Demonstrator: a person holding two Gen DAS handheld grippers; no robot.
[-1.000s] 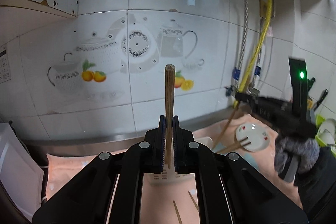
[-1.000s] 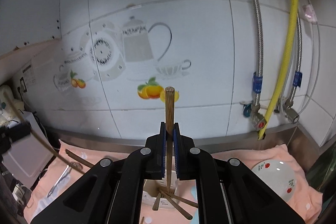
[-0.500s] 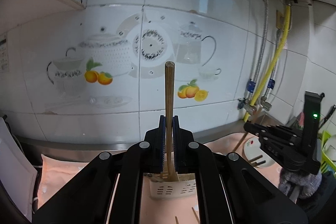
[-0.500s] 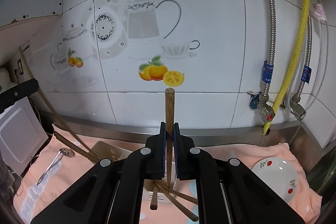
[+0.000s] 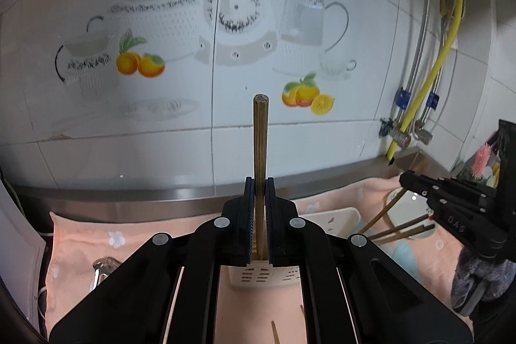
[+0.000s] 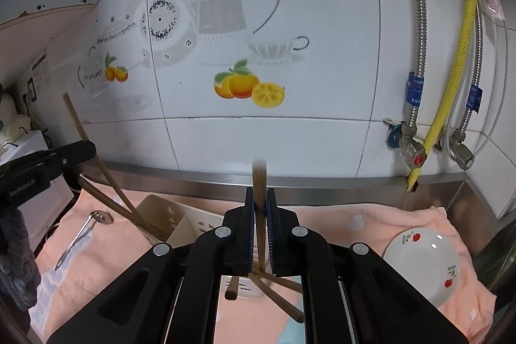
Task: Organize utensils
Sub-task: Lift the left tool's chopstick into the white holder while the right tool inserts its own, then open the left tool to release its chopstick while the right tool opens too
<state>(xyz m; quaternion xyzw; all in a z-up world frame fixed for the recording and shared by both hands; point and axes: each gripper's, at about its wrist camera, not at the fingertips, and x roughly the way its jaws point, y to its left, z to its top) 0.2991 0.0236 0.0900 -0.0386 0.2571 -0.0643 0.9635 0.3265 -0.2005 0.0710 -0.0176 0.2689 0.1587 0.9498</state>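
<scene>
My left gripper (image 5: 260, 182) is shut on an upright wooden chopstick (image 5: 260, 137) above the white slotted utensil holder (image 5: 332, 216). At the right of that view, my right gripper (image 5: 451, 205) hovers over the cloth, with brown chopstick ends (image 5: 400, 229) sticking out below it. In the right wrist view my right gripper (image 6: 259, 192) is shut on a chopstick (image 6: 259, 179) with a blurred tip. More sticks (image 6: 277, 295) cross beneath its jaws. The holder (image 6: 167, 213) sits left of centre there. Beside it, the left gripper (image 6: 42, 170) carries long slanted sticks (image 6: 96, 157) whose lower ends are at the holder's rim.
A peach cloth (image 6: 371, 224) covers the counter. On it lie a slotted metal spoon (image 6: 84, 231) at the left and a white flowered plate (image 6: 422, 266) at the right. Loose sticks (image 5: 274, 331) lie near me. The tiled wall, valves and yellow hose (image 6: 448, 79) stand close behind.
Both grippers have sunk towards the counter with their chopsticks still held. The left one has come closer to the holder, and its sticks now reach the holder's rim.
</scene>
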